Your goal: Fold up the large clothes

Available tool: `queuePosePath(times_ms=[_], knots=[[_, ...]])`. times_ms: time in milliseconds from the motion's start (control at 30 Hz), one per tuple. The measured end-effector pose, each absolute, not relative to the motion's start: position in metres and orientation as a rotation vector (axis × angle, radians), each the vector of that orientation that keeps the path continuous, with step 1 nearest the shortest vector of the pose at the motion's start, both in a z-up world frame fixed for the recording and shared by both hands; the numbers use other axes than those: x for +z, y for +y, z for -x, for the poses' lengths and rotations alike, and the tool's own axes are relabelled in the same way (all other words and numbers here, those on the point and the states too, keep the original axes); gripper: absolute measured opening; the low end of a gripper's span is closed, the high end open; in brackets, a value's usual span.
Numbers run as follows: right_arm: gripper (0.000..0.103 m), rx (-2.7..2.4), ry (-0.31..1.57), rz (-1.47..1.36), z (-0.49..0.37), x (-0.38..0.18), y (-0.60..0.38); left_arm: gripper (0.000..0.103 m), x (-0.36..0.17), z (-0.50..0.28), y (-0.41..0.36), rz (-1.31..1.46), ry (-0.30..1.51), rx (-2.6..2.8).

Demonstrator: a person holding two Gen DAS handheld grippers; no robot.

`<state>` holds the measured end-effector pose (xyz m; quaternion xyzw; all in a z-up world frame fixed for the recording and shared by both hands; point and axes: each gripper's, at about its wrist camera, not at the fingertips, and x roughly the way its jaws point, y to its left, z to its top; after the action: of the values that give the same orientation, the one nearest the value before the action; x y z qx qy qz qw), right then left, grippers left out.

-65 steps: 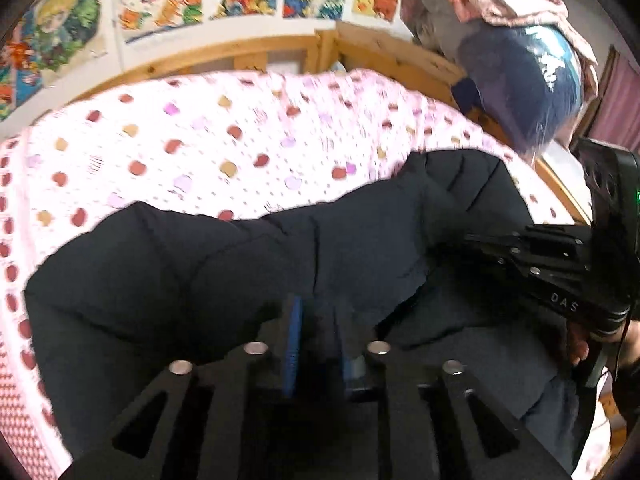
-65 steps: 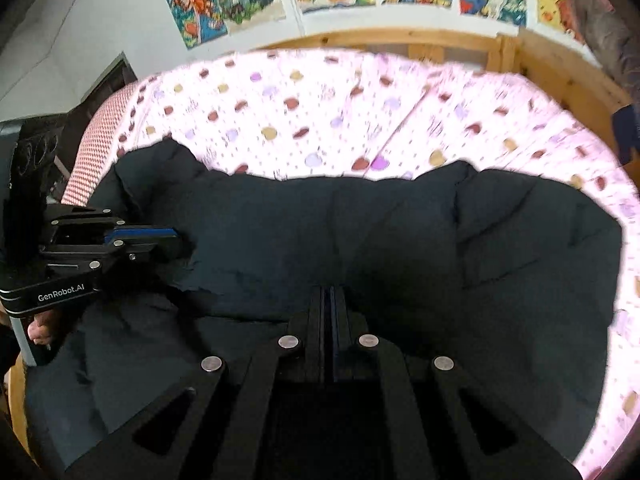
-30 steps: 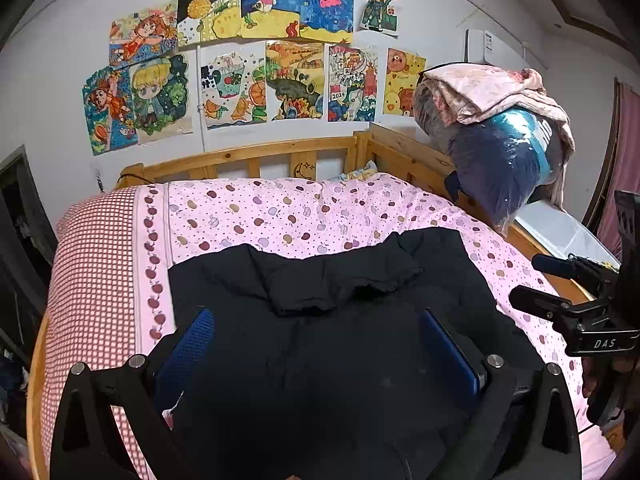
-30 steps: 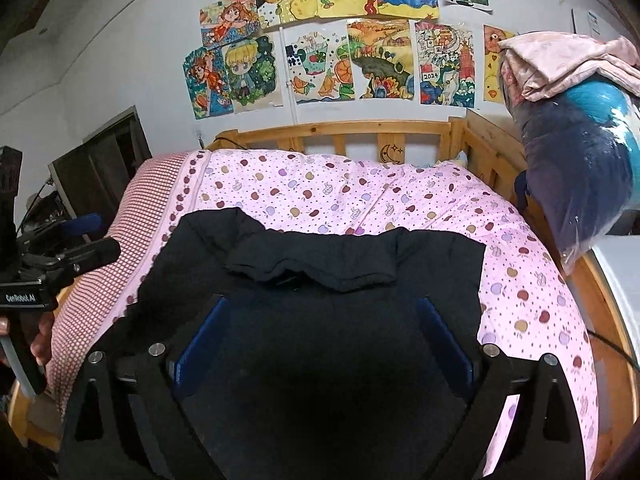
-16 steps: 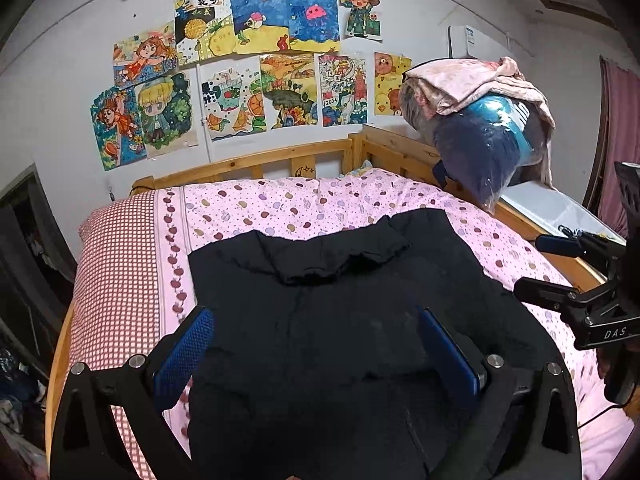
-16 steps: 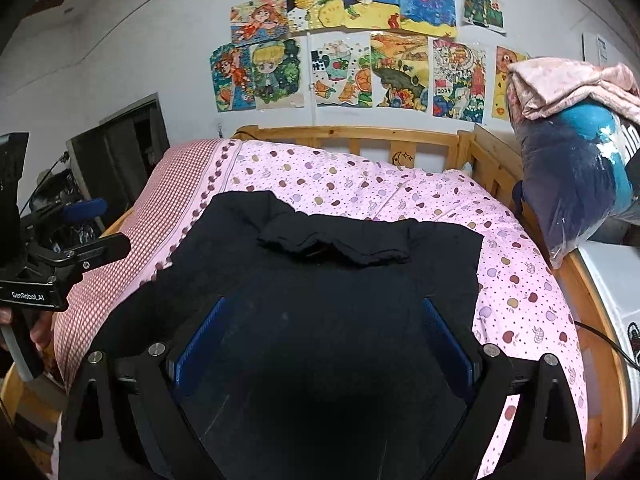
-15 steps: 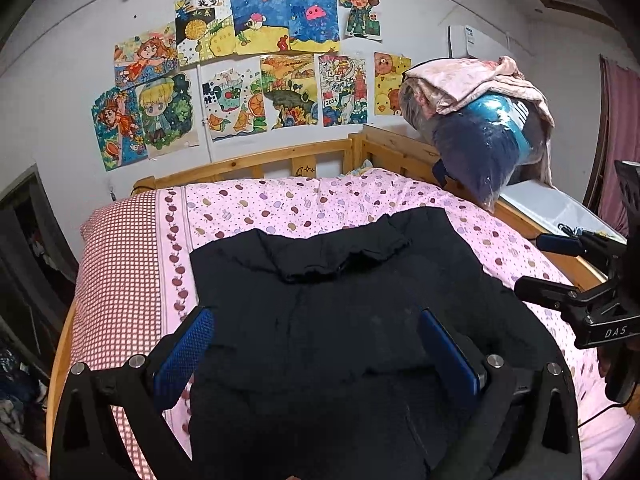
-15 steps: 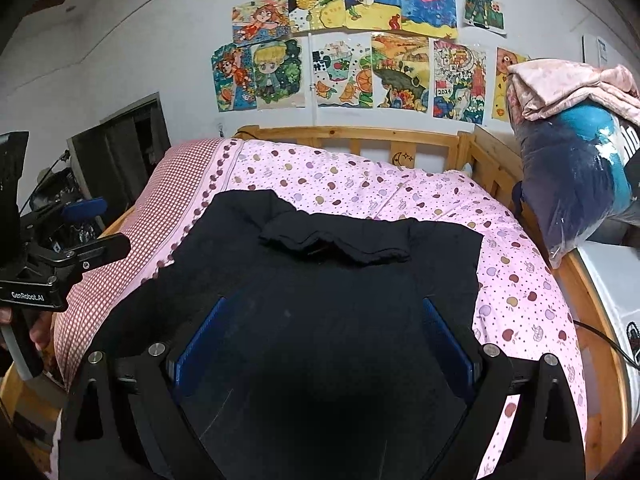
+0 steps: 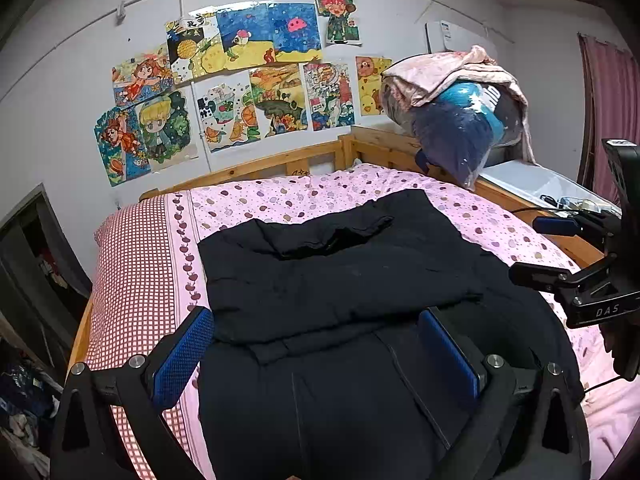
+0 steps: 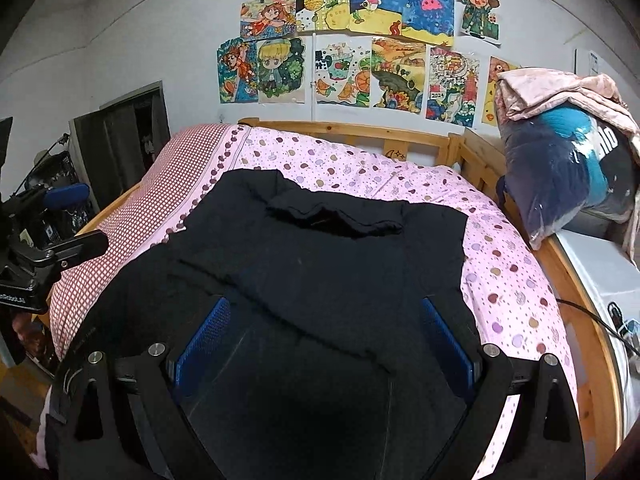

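A large black garment [image 9: 340, 280] lies spread on the pink spotted bed cover [image 9: 320, 196], with its far part folded back over the near part and a rumpled flap [image 9: 332, 232] near the far edge. It also shows in the right wrist view [image 10: 320, 272]. My left gripper [image 9: 316, 348] is open and empty, held above the garment's near part. My right gripper [image 10: 324, 340] is open and empty above the same garment. Each gripper shows in the other's view: the right gripper [image 9: 560, 252] at the right edge, the left gripper [image 10: 68, 220] at the left edge.
A wooden bed frame [image 9: 280, 160] runs along the far side and right side. A bagged bundle of bedding [image 9: 456, 128] sits on the right rail beside a white unit [image 9: 532, 184]. Drawings [image 9: 240, 92] hang on the wall. A dark doorway [image 10: 120, 148] is on the left.
Both grippers were shut on the garment 2.2 s ago; they have opened, let go and pulled back and up. In the last half second they rose slightly; the garment lies still.
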<state>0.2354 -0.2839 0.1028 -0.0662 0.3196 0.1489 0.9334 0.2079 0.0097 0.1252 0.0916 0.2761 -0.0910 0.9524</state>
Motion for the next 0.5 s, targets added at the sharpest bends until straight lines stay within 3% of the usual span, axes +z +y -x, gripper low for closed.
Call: queuePosePath(times_ms=[500], knots=[[0.092, 0.307, 0.671, 0.097, -0.17, 0.088, -0.31, 0.103, 0.106, -0.14, 0.017, -0.15, 0.57, -0.218]])
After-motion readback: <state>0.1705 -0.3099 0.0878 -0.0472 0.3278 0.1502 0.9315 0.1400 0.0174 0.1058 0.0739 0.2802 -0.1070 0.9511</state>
